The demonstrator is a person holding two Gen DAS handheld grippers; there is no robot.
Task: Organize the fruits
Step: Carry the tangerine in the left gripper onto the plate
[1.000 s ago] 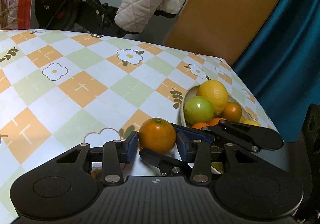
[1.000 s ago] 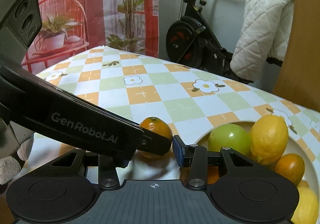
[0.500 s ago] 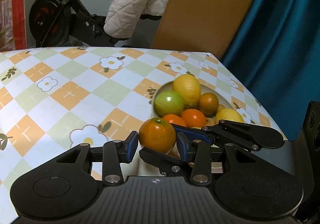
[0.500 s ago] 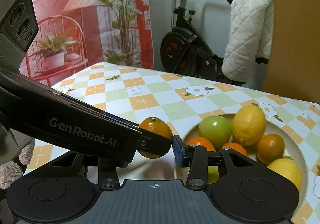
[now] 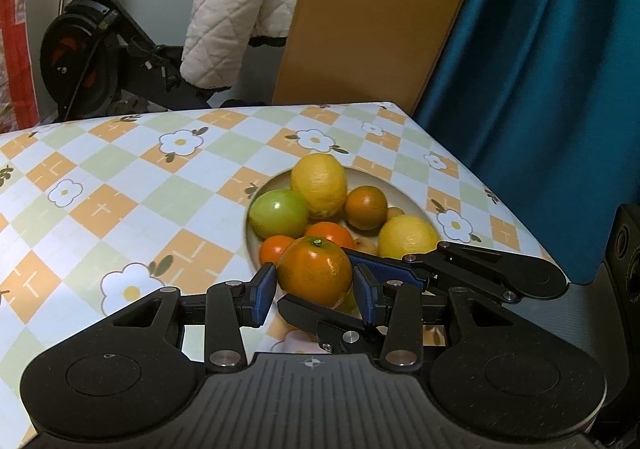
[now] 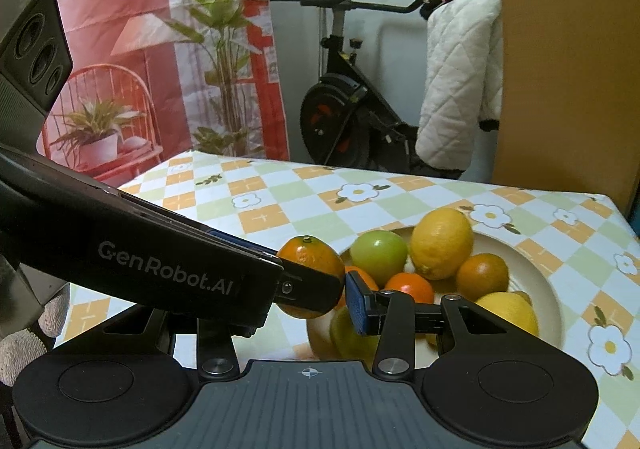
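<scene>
While both claws work the same fruit, the orange sits at the centre of the left wrist view, pinched between the blue pads of the left gripper and raised above the near rim of the bowl. The right gripper comes in from the lower right of that frame, one finger passing under the fruit and one behind it; in its own view the left tool hides one pad, so it seems closed on the orange too, though I cannot be sure its hold is firm.

Round, firm and waxy-skinned, the orange looks light but liable to roll or squirt out of a flat-padded pinch. The safest hold is across its widest girth, pads opposite each other, stem end up, as the left claw has it.

Below, the bowl on the checked tablecloth already holds lemons, a green apple and small oranges, so a gentle set-down into a gap would suit, lest the pile shift.
</scene>
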